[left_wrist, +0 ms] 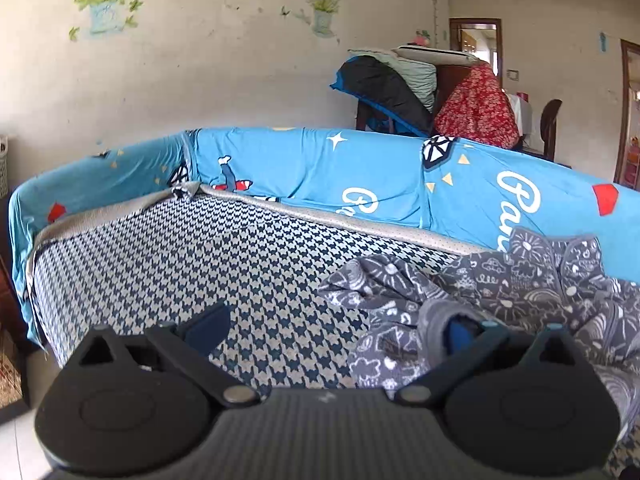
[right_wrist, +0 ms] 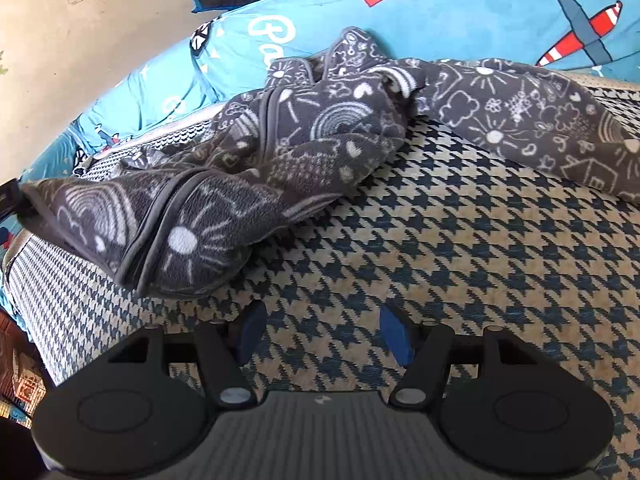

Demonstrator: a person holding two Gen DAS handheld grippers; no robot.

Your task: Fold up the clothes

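Note:
A dark grey fleece garment [left_wrist: 500, 280] with white doodles lies crumpled on the houndstooth sofa seat [left_wrist: 200, 260]. My left gripper [left_wrist: 334, 330] has its jaws wide apart. A fold of the garment drapes over its right finger, and its left finger hangs over bare seat. In the right wrist view the garment [right_wrist: 320, 132] stretches across the seat [right_wrist: 440, 240] from the left edge to the far right, bunched in the middle. My right gripper [right_wrist: 323, 330] hovers over the seat just in front of the garment's near fold, open with nothing between its fingers.
A blue cartoon-print cover [left_wrist: 360, 168] wraps the sofa back and armrest [right_wrist: 460, 12]. Behind the sofa a chair carries a pile of dark and green textiles [left_wrist: 392, 80] and a red floral cloth [left_wrist: 476, 108]. The seat's front edge drops off at lower left.

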